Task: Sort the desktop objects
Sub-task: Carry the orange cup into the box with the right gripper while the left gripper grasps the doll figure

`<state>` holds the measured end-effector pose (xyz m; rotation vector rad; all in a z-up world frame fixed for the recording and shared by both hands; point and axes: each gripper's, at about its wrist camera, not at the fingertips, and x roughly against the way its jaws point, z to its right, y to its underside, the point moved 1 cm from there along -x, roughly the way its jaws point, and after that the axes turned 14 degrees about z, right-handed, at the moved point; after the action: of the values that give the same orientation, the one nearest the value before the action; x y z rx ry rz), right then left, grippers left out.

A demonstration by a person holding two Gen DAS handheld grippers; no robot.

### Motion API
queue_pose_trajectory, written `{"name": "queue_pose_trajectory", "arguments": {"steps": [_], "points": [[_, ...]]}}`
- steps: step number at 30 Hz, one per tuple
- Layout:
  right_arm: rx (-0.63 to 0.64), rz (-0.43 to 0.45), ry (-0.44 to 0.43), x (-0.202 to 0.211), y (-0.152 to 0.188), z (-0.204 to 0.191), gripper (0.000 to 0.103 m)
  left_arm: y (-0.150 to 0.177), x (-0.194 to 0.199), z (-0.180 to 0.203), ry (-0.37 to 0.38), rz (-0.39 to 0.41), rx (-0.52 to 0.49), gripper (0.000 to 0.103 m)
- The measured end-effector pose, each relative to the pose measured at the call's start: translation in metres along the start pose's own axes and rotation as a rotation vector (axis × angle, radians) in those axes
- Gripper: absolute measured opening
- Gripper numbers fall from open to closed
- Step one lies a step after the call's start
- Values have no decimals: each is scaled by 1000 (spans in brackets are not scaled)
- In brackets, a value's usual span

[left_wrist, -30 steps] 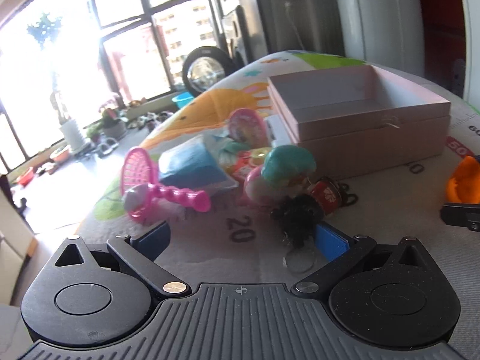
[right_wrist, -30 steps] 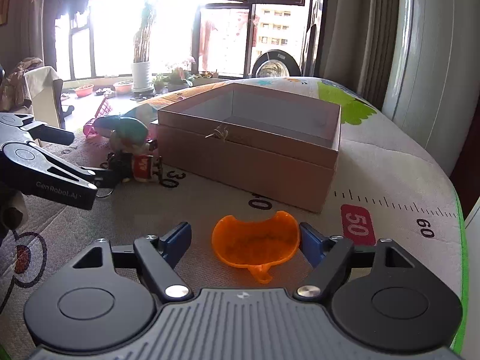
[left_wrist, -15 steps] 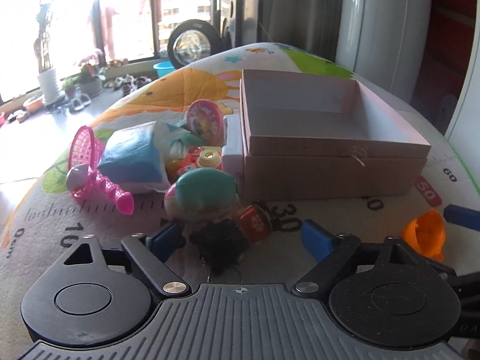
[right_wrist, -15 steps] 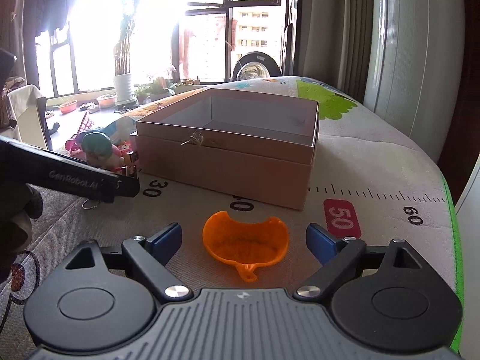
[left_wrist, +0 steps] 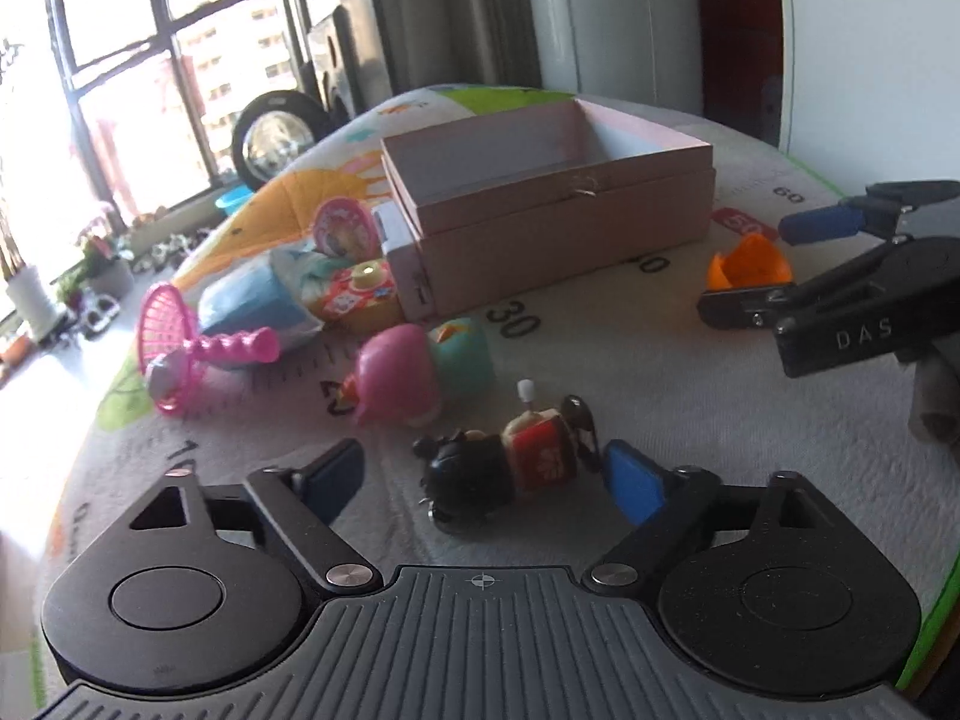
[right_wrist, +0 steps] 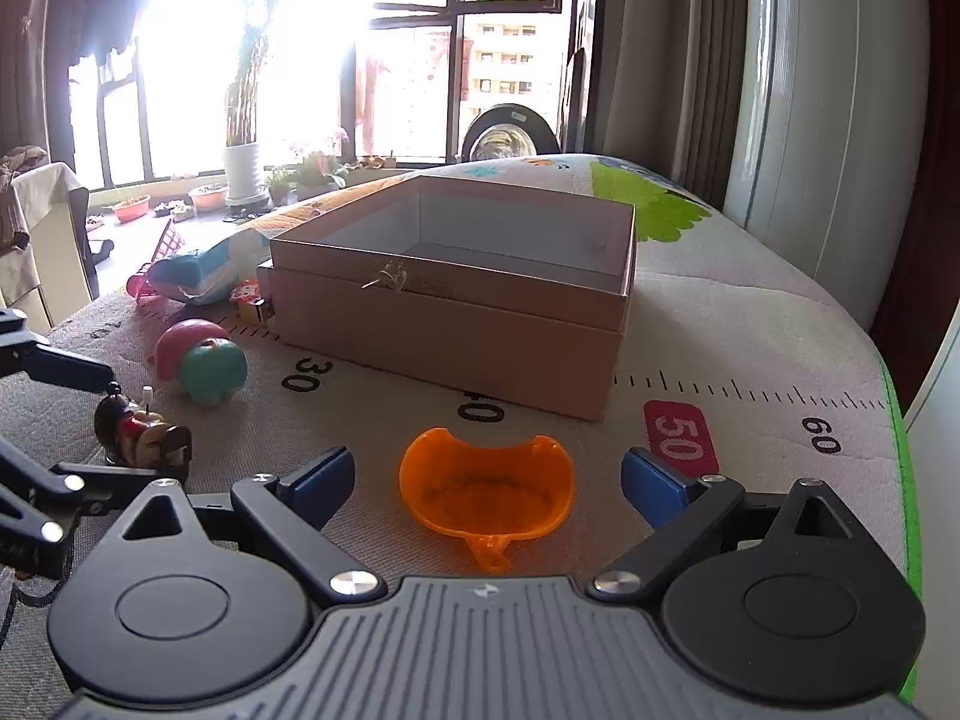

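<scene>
Toy figure on its side, long axis crosswise between the opening left tool (pads clear).

The pink-and-teal egg toy has rolled away from the wind-up figure (both claws opening).

Big dark-framed windows, blown out by sunlight, apartment blocks outside. Potted plants line the sill and floor below. Grey curtains at right, white rounded panel beside them. A wheel stands behind the mat's far edge. Chair at left.
</scene>
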<state>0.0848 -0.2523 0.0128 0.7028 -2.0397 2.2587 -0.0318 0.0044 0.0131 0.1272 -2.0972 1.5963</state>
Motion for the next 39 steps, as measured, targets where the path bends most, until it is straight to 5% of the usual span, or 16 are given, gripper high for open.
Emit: {"name": "queue_pose_trajectory", "arguments": {"steps": [5, 8, 13, 20, 28, 29, 32, 35, 39], "points": [[19, -14, -15, -3, 0, -3, 96, -4, -9, -7, 23, -77, 195, 97], [25, -44, -9, -7, 0, -4, 92, -5, -19, -2, -16, -86, 212, 97], [10, -95, -10, -13, 0, -2, 60, -6, -24, 4, -43, -84, 219, 75], [45, -91, -99, 22, -24, 4, 60, -23, 2, 1, -30, 17, 154, 70], [0, 164, -70, 36, -136, 42, 60, -121, -16, -11, -1, 275, 61, 71], [-8, 182, -60, 26, -147, 45, 61, -132, -29, -12, 26, 277, 64, 72], [-54, 183, -31, -7, -165, 54, 84, -144, -56, -23, 37, 238, 133, 87], [-59, 165, -52, -15, -158, 48, 84, -126, -46, -36, 10, 229, 154, 98], [55, 141, -91, -13, -126, 15, 85, -77, -24, -46, -69, 162, 111, 99]]}}
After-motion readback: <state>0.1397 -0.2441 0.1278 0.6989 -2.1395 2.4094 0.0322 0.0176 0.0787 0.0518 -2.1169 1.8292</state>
